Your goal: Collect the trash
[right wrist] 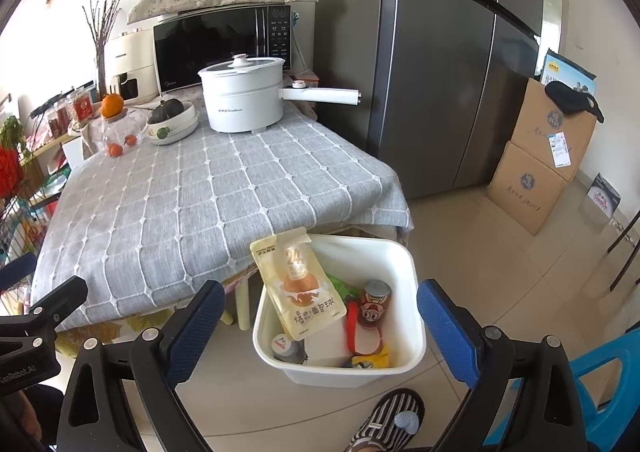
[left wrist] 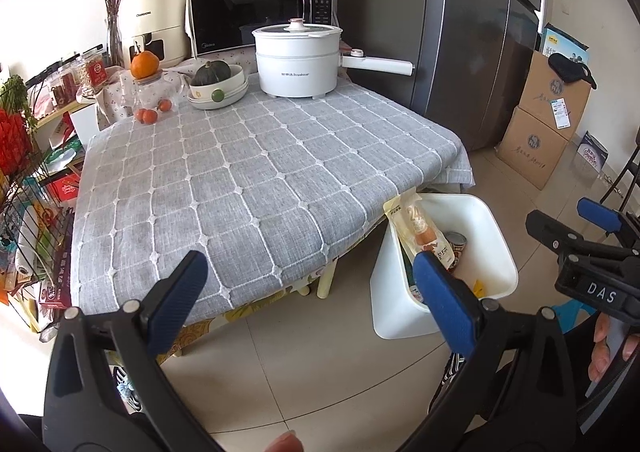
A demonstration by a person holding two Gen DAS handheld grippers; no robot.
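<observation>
Both tongs wide open and holding nothing: left tongs above the counter edge, right tongs over the white bin on the floor. Inside the bin, a yellow snack pouch leaning on its wall, beside a red can.

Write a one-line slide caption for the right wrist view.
Open right gripper above a white bin holding a snack pouch and can, beside the grey-clothed table.
</observation>
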